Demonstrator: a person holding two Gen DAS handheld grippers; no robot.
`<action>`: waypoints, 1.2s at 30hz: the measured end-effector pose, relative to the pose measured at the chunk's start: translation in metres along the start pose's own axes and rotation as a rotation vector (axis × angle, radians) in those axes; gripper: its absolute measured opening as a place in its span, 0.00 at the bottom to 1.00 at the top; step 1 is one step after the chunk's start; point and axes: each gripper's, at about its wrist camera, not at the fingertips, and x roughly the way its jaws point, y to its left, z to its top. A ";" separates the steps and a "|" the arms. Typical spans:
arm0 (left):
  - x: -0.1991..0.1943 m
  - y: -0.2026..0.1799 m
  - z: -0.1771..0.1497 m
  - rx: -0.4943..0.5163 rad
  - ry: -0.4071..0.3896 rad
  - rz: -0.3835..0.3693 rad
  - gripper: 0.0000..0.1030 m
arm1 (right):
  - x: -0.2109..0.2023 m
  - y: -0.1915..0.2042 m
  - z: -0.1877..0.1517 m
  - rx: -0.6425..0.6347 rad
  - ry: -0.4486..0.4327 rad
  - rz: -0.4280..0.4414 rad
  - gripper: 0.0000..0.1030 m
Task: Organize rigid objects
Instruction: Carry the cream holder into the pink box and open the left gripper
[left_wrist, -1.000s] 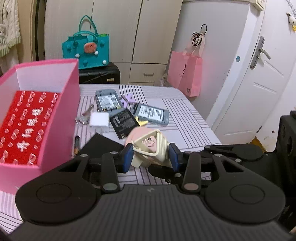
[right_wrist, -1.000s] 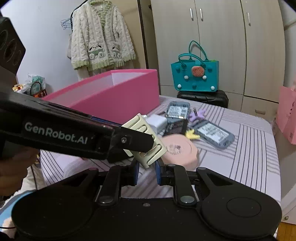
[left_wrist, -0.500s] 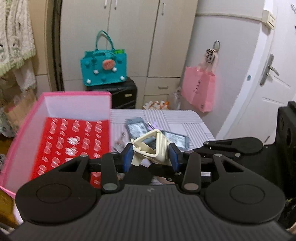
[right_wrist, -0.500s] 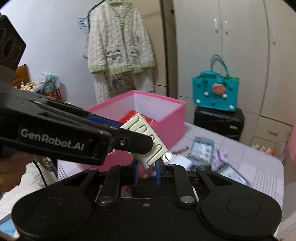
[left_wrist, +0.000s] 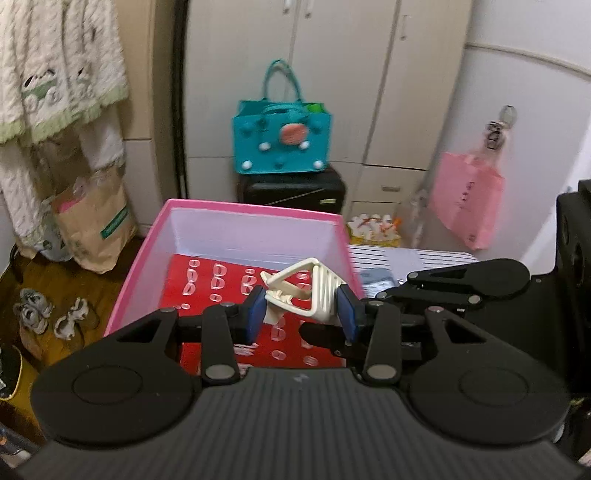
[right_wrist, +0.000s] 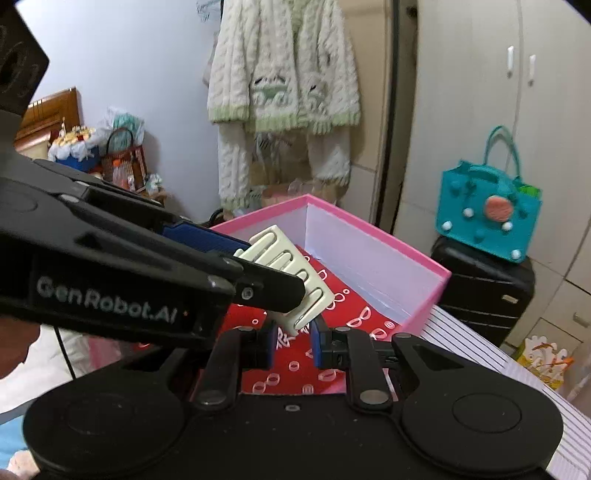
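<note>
Right now a cream plastic folding stand (left_wrist: 310, 291), ribbed and slotted, is held up in the air over the open pink box (left_wrist: 236, 229), clamped from two sides at once. From the left wrist view, the left gripper (left_wrist: 303, 314) has its blue pads pressed against the stand's two outer faces, jaws about half closed around it, with the stand's thin arms sticking up and to the left between them. Through the right wrist view, the right gripper (right_wrist: 293, 339) pinches the lower edge of the same stand (right_wrist: 291, 280) between narrow-set blue pads, while the left gripper's black finger crosses in front from the left and covers part of the slotted panel. Below the stand, the box (right_wrist: 388, 240) has white inner walls and a red sheet (right_wrist: 332, 350) printed with pale loop shapes lying on its floor. That box sits at the left end of a striped table (right_wrist: 480, 354), and a couple of dark flat objects on the table just right of the box are too blurred to name. Farther off, a teal tote bag (left_wrist: 282, 138) rests on a black suitcase (left_wrist: 295, 190) against pale cupboards, a pink bag (left_wrist: 467, 203) hangs at the right, and a cream knit cardigan (right_wrist: 284, 74) hangs at the left.
</note>
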 end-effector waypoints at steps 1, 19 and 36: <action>0.007 0.006 0.002 -0.011 0.008 0.006 0.39 | 0.009 -0.002 0.004 0.005 0.013 0.009 0.21; 0.089 0.071 0.026 -0.096 0.194 0.070 0.39 | 0.117 -0.017 0.045 -0.025 0.257 0.069 0.21; 0.057 0.064 0.020 -0.008 0.174 0.126 0.52 | 0.059 -0.026 0.043 -0.022 0.136 0.066 0.38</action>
